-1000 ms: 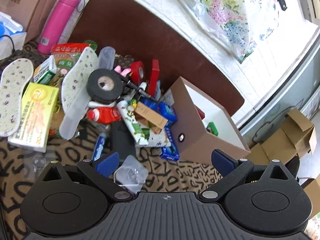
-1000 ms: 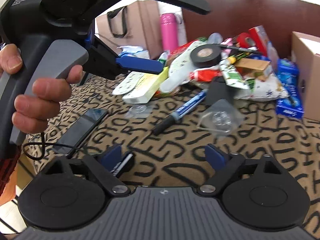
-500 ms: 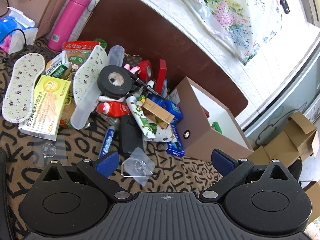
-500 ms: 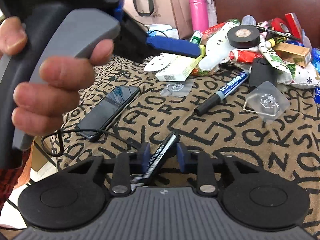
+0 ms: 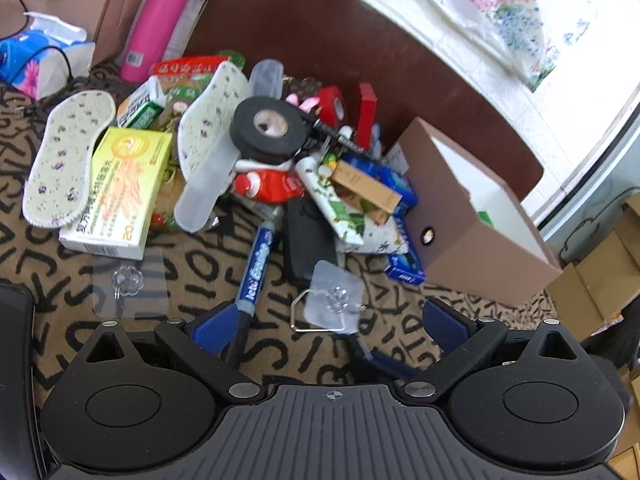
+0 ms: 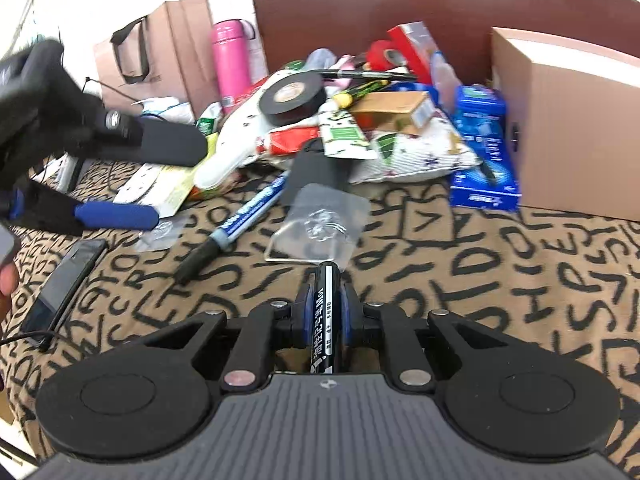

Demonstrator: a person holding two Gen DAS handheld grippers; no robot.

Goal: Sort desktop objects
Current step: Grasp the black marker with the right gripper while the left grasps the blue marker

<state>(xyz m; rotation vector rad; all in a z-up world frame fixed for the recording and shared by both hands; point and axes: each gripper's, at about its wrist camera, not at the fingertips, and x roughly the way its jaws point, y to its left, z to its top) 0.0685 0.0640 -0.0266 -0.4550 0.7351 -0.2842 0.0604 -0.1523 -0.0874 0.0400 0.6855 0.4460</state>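
Observation:
My right gripper (image 6: 326, 312) is shut on a black marker pen (image 6: 325, 312) with white print, held above the patterned cloth. My left gripper (image 5: 328, 322) is open and empty, hovering above a blue marker (image 5: 256, 270) and a clear adhesive hook (image 5: 334, 300). The left gripper also shows at the left of the right wrist view (image 6: 132, 184). A pile of desk items lies behind, topped by a black tape roll (image 5: 270, 128). A brown cardboard box (image 5: 480, 220), open at the top, stands right of the pile.
A yellow medicine box (image 5: 120, 188), two insoles (image 5: 64, 160), a pink bottle (image 5: 154, 20) and a tissue pack (image 5: 36, 60) lie at the left. A second clear hook (image 5: 128, 284) is on the cloth. A phone (image 6: 64, 280) with a cable lies at the left.
My right gripper closed on the black marker pen and lifted it, swinging toward the pile and box. My left gripper moved back, so the blue marker and clear hook now lie under it.

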